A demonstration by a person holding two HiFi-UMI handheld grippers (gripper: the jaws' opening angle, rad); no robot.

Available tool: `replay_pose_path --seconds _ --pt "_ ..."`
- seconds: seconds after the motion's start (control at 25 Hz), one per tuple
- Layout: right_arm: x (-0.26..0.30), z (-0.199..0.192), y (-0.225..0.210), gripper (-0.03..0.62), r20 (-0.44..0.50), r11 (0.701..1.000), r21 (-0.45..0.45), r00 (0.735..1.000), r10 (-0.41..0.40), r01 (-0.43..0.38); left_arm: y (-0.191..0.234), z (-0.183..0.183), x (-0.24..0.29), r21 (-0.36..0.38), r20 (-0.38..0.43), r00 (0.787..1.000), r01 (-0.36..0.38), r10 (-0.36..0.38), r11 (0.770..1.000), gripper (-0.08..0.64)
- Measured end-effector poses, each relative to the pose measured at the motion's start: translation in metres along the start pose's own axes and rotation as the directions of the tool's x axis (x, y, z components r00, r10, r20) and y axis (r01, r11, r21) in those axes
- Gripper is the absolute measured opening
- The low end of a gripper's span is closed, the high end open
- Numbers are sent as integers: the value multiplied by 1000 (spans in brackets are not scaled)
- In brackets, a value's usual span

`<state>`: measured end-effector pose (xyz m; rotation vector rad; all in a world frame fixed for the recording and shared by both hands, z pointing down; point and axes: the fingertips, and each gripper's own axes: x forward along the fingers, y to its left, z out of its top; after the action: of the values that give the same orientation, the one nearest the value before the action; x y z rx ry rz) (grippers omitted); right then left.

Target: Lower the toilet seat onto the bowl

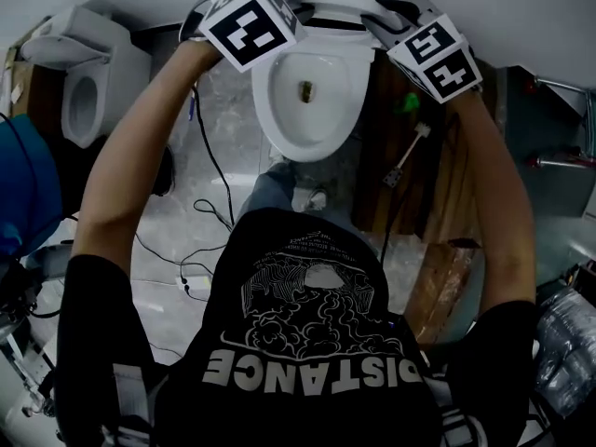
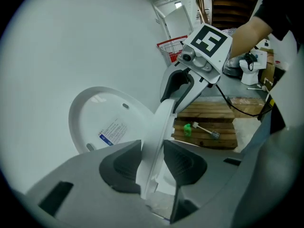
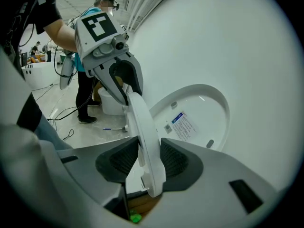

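Left claw [image 2: 152, 151] is closed on the toilet seat [image 3: 137, 113]; its two dark pads sit one on each face of the white ring, near the ring's free edge on that side. Right claw [image 3: 148, 148] grips the same seat on the opposite side; its pads also press on both faces, and the seat's edge runs straight up between them. Each gripper view shows the other claw further along the ring, so the seat is held from both sides at once.

The seat is raised, standing close to upright at the back of the bowl [image 1: 307, 147] and not resting on the rim; it has come away from the lid [image 2: 102, 118], which stands open behind it against the white wall [image 2: 71, 42], with a clear gap between the two. A printed label [image 2: 112, 131] shows on the lid's inner face.

From the head view the person stands facing the bowl with both arms stretched forward. A wooden pallet [image 2: 209, 113] lies beside the toilet, and on it rests a small green-headed tool [image 2: 189, 128], possibly a brush, though it is too small to tell. A second toilet [image 1: 88, 91] stands off to the left; cables [image 1: 212, 214] trail across the floor [image 1: 168, 231]; another person in a blue top [image 3: 88, 75] stands in the background.
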<state>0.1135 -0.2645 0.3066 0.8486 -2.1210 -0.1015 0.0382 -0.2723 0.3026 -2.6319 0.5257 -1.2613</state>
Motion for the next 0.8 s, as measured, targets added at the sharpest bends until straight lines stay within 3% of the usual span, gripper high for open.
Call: replay_pose_path --seconds 0.48,0.8 --pt "-10 -24 70 143 -23 989 -120 997 79 -81 -67 -34 -9 31 -78 997 -15 17 999 153" --pt "-12 -49 118 143 -59 960 -251 992 110 -122 -118 -62 -2 81 -148 989 -10 22 997 153"
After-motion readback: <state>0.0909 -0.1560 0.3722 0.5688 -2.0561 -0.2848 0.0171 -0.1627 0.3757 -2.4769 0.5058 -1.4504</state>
